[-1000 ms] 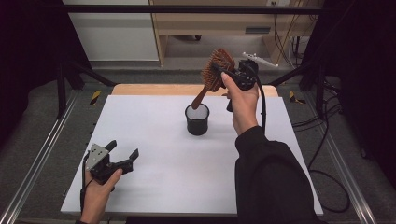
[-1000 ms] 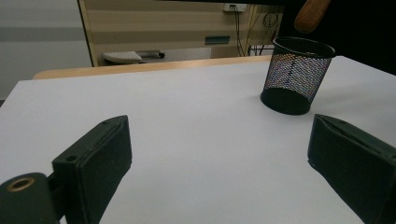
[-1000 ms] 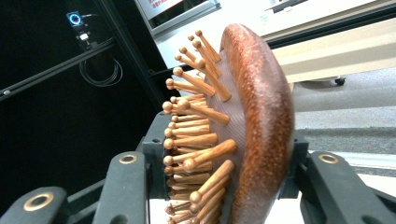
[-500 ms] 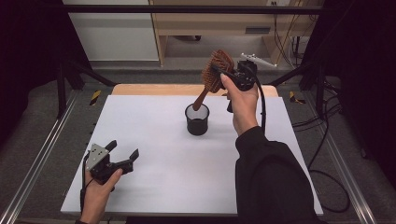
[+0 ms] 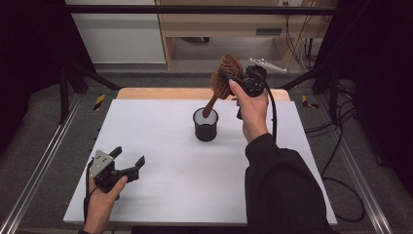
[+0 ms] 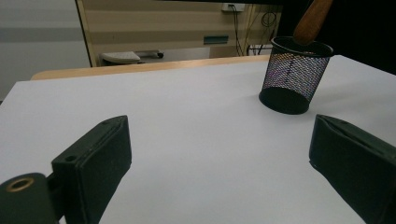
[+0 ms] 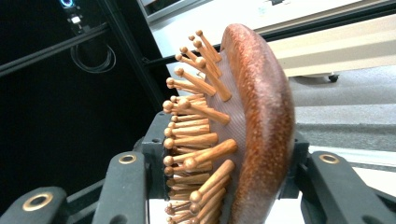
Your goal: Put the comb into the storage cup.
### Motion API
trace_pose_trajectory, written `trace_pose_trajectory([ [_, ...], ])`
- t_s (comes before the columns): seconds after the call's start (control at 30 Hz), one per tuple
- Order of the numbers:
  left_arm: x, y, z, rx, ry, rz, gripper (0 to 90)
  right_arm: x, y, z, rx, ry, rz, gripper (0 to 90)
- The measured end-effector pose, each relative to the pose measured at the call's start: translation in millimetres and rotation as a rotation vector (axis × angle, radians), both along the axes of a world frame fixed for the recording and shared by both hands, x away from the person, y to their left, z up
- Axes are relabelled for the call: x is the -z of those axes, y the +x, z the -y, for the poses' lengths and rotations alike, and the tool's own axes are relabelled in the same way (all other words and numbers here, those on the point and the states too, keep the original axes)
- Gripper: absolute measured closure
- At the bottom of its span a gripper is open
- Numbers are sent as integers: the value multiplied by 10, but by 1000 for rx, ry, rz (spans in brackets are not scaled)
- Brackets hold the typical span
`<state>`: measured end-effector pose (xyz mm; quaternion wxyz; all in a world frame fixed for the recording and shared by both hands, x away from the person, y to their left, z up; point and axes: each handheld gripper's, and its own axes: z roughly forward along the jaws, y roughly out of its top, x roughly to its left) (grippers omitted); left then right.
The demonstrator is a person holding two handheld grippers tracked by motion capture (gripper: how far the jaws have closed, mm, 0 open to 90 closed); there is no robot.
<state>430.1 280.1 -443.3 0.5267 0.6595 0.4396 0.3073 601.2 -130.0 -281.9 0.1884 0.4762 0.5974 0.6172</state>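
Observation:
A wooden hairbrush (image 5: 225, 75) with wooden pins is held by its head in my right gripper (image 5: 237, 78), raised above the far middle of the table. Its handle slants down into a black mesh cup (image 5: 205, 125) that stands upright on the white board. Seen from the right gripper view, the brush head (image 7: 252, 130) sits between the two black jaws, which are shut on it. My left gripper (image 5: 127, 163) rests low near the front left corner, open, with nothing between its jaws. From the left gripper view, the mesh cup (image 6: 294, 74) stands ahead to the right with the brush handle (image 6: 312, 21) in it.
The white board (image 5: 160, 146) lies on a wooden tabletop whose edge (image 5: 160, 92) shows at the back. Metal rails (image 5: 41, 165) run along both sides. Cables (image 5: 341, 161) trail on the floor at the right. Shelving stands behind the table.

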Motion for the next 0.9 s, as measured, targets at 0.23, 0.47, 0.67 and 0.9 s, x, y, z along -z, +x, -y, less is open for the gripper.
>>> trace_pose_trajectory([
  [0.23,1,0,1,1,2,-1,62,46,7,-18,0,-17,-6,512],
  [0.47,0,-1,3,3,3,1,61,114,29,-38,0,-38,-17,511],
  [0.67,1,-1,3,3,5,2,61,176,47,-82,-5,-53,-26,511],
  [0.9,0,0,2,4,2,3,61,271,65,-138,-14,-91,-38,511],
])
